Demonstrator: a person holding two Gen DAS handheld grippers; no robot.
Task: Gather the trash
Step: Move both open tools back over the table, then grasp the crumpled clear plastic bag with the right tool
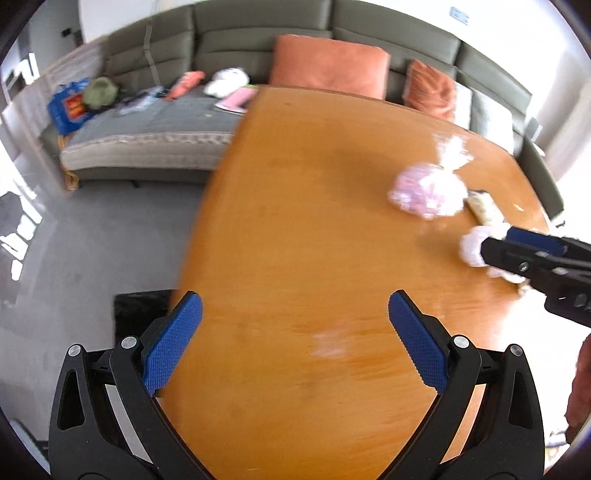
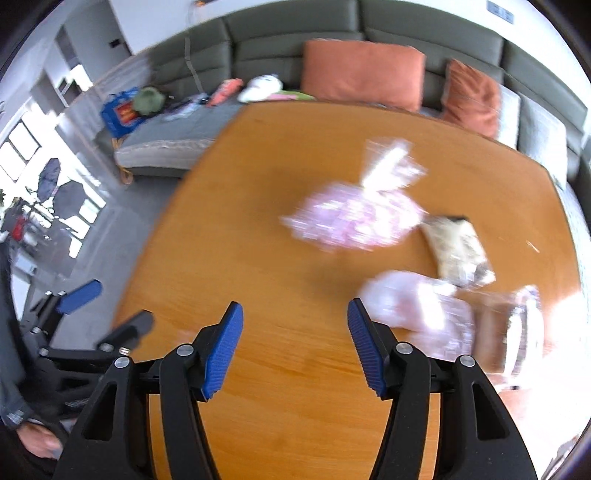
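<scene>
Both grippers, left (image 1: 294, 309) and right (image 2: 294, 321), gape empty above glossy wooden tabletop (image 1: 295, 229); crinkly tied plastic bag (image 2: 354, 218) near its far right corner.

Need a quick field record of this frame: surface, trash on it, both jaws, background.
surface: orange-brown wooden table
trash: tied pink clear plastic bag; beige snack wrapper; crumpled white tissue wad; all on the table's right part
left gripper: jaws open, nothing between them
right gripper: jaws open, nothing between them, tissue wad just beside the right finger
background: grey-green sofa, orange cushions
</scene>
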